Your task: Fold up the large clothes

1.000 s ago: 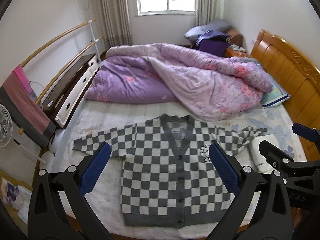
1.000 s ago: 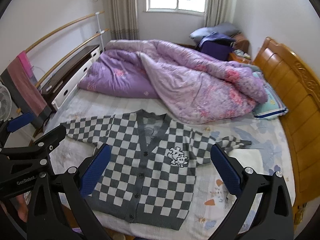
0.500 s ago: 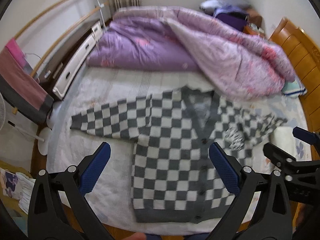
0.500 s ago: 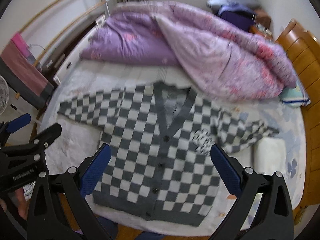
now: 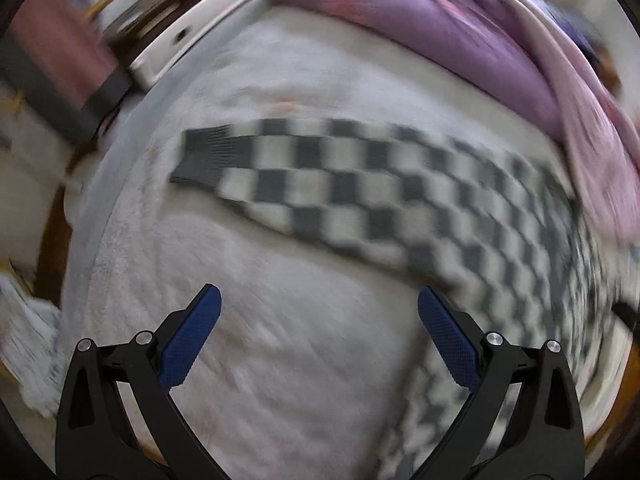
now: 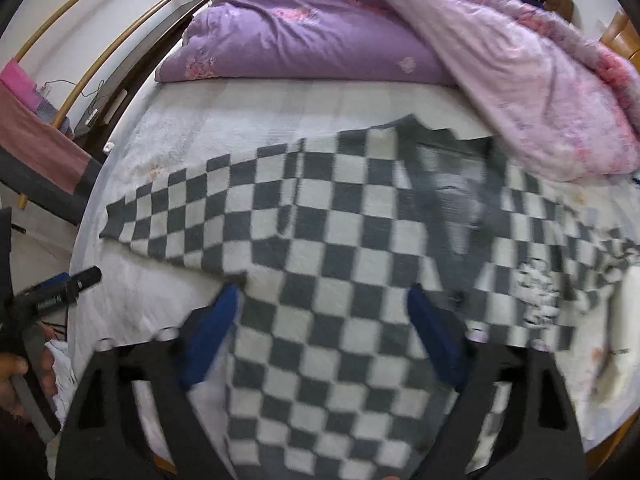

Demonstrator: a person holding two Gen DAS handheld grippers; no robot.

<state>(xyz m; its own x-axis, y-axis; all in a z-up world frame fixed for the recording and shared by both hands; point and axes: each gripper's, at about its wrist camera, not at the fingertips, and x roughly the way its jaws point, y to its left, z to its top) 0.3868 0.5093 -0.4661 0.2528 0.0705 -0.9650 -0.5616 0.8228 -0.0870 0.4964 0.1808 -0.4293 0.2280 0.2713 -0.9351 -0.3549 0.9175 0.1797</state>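
A grey and white checkered cardigan (image 6: 340, 248) lies flat, front up, on the bed's white sheet (image 6: 168, 304). In the left wrist view its left sleeve (image 5: 320, 184) stretches across the frame, grey cuff at the left. My left gripper (image 5: 318, 308) is open and empty, above bare sheet just below that sleeve. My right gripper (image 6: 322, 296) is open and empty, low over the cardigan's left chest near the armpit. The left gripper also shows in the right wrist view (image 6: 60, 284) at the left edge. Both views are motion-blurred.
A crumpled purple and pink duvet (image 6: 400, 32) fills the far half of the bed. A wooden headboard (image 6: 624, 36) is at the right. A rail with a pink and grey towel (image 6: 36, 148) stands left of the bed. White cloth (image 5: 28, 344) lies by the bed's left edge.
Both grippers have dropped down and forward toward the bed. The left one swung left to the sleeve; the right one closed in on the cardigan's body. Jaws stayed open.
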